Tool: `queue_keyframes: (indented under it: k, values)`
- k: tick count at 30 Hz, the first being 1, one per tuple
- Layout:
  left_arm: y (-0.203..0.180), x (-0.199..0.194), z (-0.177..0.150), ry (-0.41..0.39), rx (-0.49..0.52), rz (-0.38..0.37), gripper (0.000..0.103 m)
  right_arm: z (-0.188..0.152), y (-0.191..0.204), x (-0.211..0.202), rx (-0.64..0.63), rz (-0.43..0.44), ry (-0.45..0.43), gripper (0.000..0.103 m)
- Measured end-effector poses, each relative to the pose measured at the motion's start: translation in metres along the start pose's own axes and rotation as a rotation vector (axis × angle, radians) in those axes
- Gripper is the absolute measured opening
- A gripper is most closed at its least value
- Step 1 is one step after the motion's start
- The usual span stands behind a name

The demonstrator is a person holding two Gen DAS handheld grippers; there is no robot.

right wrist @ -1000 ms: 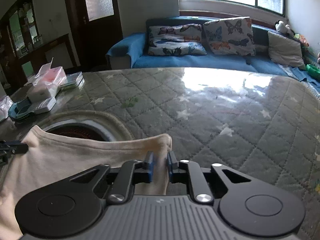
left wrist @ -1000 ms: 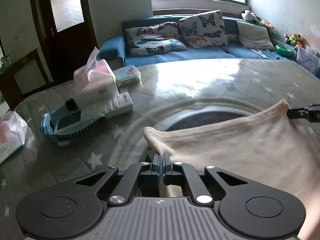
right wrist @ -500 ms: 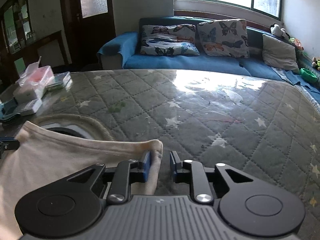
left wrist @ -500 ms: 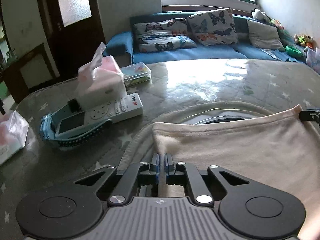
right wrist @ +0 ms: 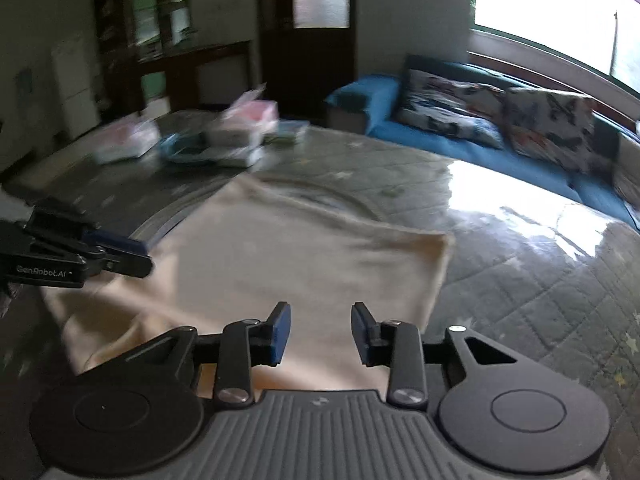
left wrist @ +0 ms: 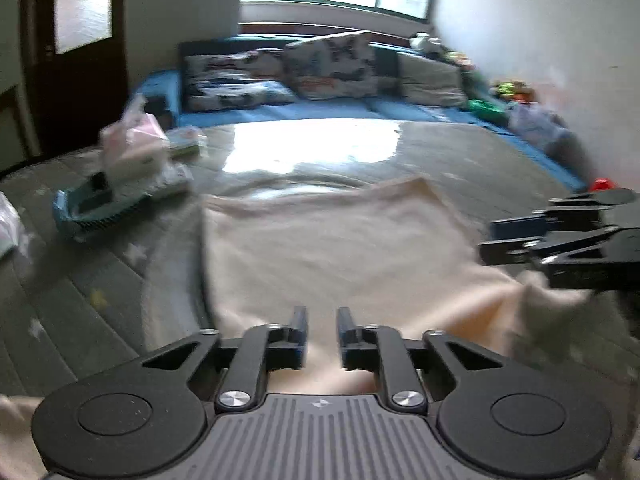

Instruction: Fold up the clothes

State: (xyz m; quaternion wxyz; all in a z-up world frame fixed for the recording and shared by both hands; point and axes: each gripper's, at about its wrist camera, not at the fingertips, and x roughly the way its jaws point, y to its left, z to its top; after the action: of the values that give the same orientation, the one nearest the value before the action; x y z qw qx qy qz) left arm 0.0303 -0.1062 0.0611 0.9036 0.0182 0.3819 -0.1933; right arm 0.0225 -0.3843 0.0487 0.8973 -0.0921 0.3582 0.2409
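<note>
While both views blur:
Garment: cream cloth (left wrist: 332, 240) lies flat on the quilted table (right wrist: 540, 280).
Left gripper (left wrist: 322, 334): jaws spread, empty.
Right gripper (right wrist: 320, 332): jaws spread wide, empty.

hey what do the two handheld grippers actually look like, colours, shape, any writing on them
Both match. The left gripper and the right gripper each have a black body with a ribbed grey top plate, two round black discs at the sides, silver pivot screws on black linkage arms, and blue pads on the fingers. The side of the left one reads GenRobot.AI in white. No cables or sleeves show.
</note>
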Motion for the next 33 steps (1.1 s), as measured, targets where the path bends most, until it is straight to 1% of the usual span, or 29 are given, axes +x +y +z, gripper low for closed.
queue_keyframes:
  k: [1, 3, 6, 8, 9, 10, 11, 13, 18, 22, 25, 28, 30, 33]
  values:
    - [-0.007, -0.005, -0.005, 0.001, 0.011, -0.017, 0.040, -0.003, 0.007, -0.005, -0.022, 0.012, 0.002, 0.036]
    - [-0.020, -0.009, -0.014, -0.004, 0.048, -0.020, 0.040, -0.010, 0.015, -0.010, -0.039, 0.013, 0.010, 0.037]
    - [-0.034, -0.011, -0.024, -0.007, 0.094, 0.000, 0.040, -0.019, 0.021, -0.011, -0.021, 0.022, 0.024, 0.037]
    - [-0.037, -0.015, -0.031, -0.015, 0.118, 0.001, 0.038, -0.026, 0.026, -0.011, -0.023, 0.014, 0.036, 0.037]
    - [-0.039, -0.017, -0.034, -0.019, 0.130, 0.002, 0.033, -0.030, 0.029, -0.010, -0.030, 0.006, 0.043, 0.037]
    - [-0.041, -0.019, -0.037, -0.024, 0.142, 0.003, 0.019, -0.033, 0.031, -0.012, -0.036, -0.005, 0.047, 0.037]
    - [-0.042, -0.021, -0.040, -0.028, 0.154, 0.003, 0.008, -0.036, 0.032, -0.014, -0.040, -0.008, 0.049, 0.037]
    - [-0.046, -0.025, -0.047, -0.036, 0.178, 0.005, 0.003, -0.042, 0.034, -0.020, -0.045, -0.015, 0.056, 0.037]
    - [-0.054, -0.035, -0.063, -0.056, 0.239, 0.008, 0.003, -0.055, 0.034, -0.036, -0.059, -0.045, 0.068, 0.037]
    - [-0.062, -0.056, -0.086, -0.096, 0.362, -0.018, 0.003, -0.056, 0.037, -0.057, -0.048, -0.061, 0.026, 0.037]
    - [-0.067, -0.061, -0.102, -0.081, 0.416, -0.041, 0.003, -0.052, 0.043, -0.068, -0.039, -0.042, -0.017, 0.037]
    - [-0.070, -0.057, -0.112, -0.063, 0.447, -0.045, 0.003, -0.048, 0.053, -0.064, -0.046, -0.006, -0.027, 0.037]
    - [-0.070, -0.056, -0.112, -0.052, 0.445, -0.055, 0.003, -0.049, 0.061, -0.051, -0.048, 0.010, -0.009, 0.037]
    - [-0.068, -0.065, -0.106, -0.071, 0.435, -0.061, 0.007, -0.056, 0.067, -0.037, -0.053, 0.008, 0.030, 0.037]
